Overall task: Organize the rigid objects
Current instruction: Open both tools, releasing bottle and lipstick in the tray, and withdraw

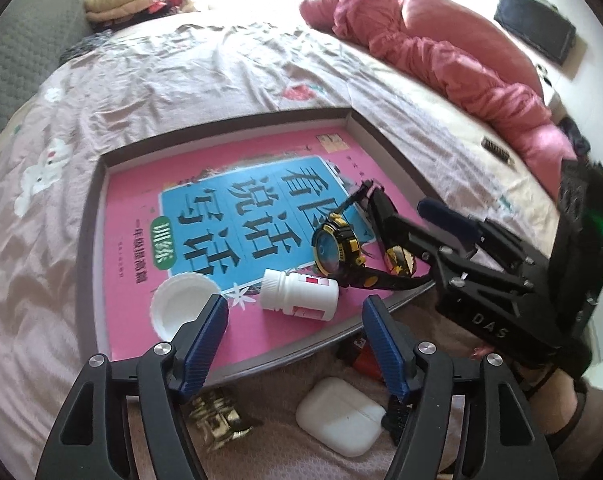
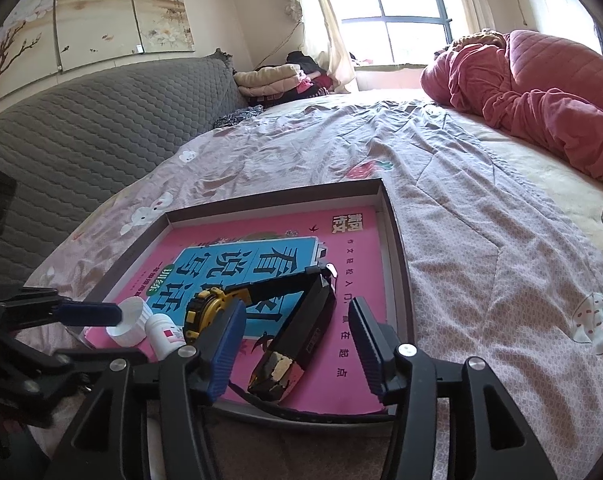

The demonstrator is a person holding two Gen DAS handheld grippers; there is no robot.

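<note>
A shallow tray [image 1: 89,216] lies on the bed [image 1: 181,76], lined with a pink book [image 1: 141,216] bearing a blue title panel. Inside the tray, near its front edge, a white cap [image 1: 181,304] rests open side up, and a white pill bottle [image 1: 299,294] lies on its side just beside it. A yellow-and-black watch [image 1: 335,246] rests on the book to the right of the bottle, next to a black elongated case [image 2: 297,340] with a worn gold end. The left tongs [image 1: 295,334] are wide apart and empty, poised over the tray's front edge, with the cap just beyond the left finger and the bottle beyond the gap. The right tongs [image 2: 297,344] are spread apart and grip nothing; the black case lies between their fingers [image 2: 225,352], apart from both pads, and the watch sits just behind the left finger. Outside the tray, on the bed in front of it, lie a white earbud case [image 1: 339,416], a gold-patterned item [image 1: 217,420] and a partly hidden red object [image 1: 365,354].
</note>
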